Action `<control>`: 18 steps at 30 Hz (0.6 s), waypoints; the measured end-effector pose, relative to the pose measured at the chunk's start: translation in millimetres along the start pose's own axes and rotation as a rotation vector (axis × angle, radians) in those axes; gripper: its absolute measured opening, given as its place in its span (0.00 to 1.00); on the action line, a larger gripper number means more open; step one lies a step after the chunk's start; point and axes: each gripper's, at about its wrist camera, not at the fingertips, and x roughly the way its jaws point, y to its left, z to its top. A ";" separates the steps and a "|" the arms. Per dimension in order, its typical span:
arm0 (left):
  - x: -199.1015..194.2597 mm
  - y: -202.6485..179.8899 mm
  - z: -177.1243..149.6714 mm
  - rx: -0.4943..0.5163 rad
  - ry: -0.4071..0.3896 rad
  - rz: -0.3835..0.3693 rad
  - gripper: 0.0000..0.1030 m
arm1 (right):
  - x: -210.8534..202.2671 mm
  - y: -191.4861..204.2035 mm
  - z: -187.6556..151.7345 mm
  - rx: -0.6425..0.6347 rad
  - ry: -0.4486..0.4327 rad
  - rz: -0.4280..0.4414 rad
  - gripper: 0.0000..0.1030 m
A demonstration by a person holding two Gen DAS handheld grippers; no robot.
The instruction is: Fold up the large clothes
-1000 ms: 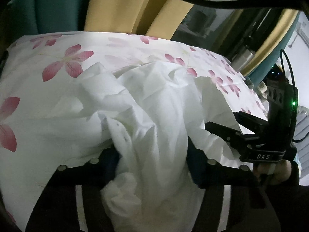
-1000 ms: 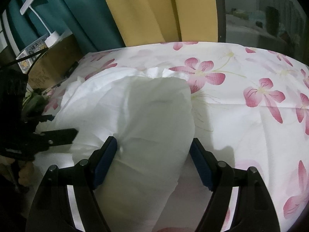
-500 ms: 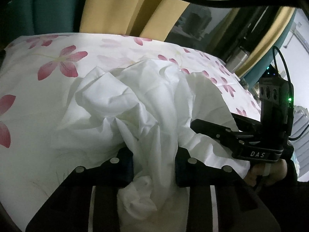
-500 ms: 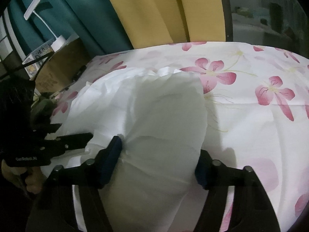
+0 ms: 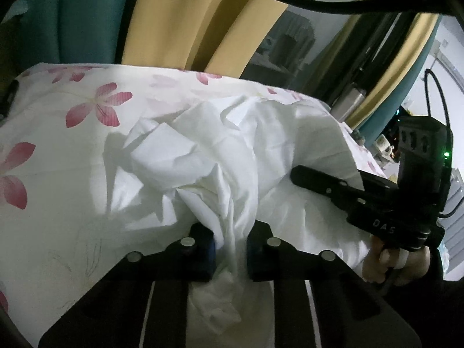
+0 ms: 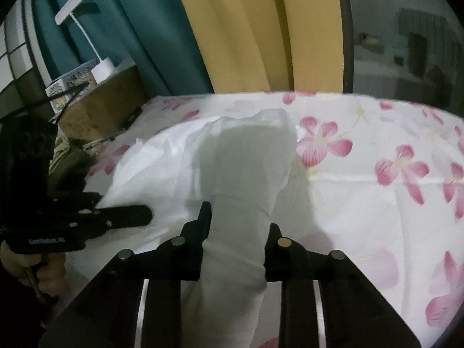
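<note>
Step in hand, as I judge it: secure a two-point hold on the white garment (image 5: 232,156) so it can be raised and spread for folding.

The garment lies crumpled on the flowered bedsheet (image 5: 58,133), bunched at the near edge of the bed; in the left wrist view its peak sits at 12 o'clock from my jaws.

Left gripper (image 5: 230,249): jaws closing on a gathered ridge of cloth, which passes between the blue pads and hangs out below them. Right gripper (image 6: 236,229): jaws closing on a thicker roll of the same garment, pinched between both fingers.

To do this well:
- Finish both closures before pulling — a half-set pad will likely let thin cloth slip.
- Hold an edge or corner, not a bundle of layers; the left hold looks like a bundle, so the garment may not open cleanly.
- Raise both hands evenly, then draw them apart.

Pose: both grippers point forward and down toward the bed. My right gripper lies at 3 o'clock in the left view; my left lies at 9 o'clock in the right view — side by side, near each other.
</note>
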 end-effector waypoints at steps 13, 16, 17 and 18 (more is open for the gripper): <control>-23.5 -26.9 -9.2 0.045 -0.068 -0.007 0.14 | -38.4 30.5 5.3 -0.115 -0.083 -0.028 0.21; -15.0 -19.5 -11.2 0.018 -0.047 0.045 0.16 | -35.8 22.9 1.0 -0.089 -0.073 -0.039 0.21; -12.7 -18.1 -11.1 0.012 -0.039 0.041 0.17 | -35.1 19.1 -1.2 -0.078 -0.066 -0.038 0.21; -8.7 -17.7 -11.1 0.014 -0.023 0.044 0.19 | -33.3 15.8 -2.9 -0.065 -0.056 -0.032 0.21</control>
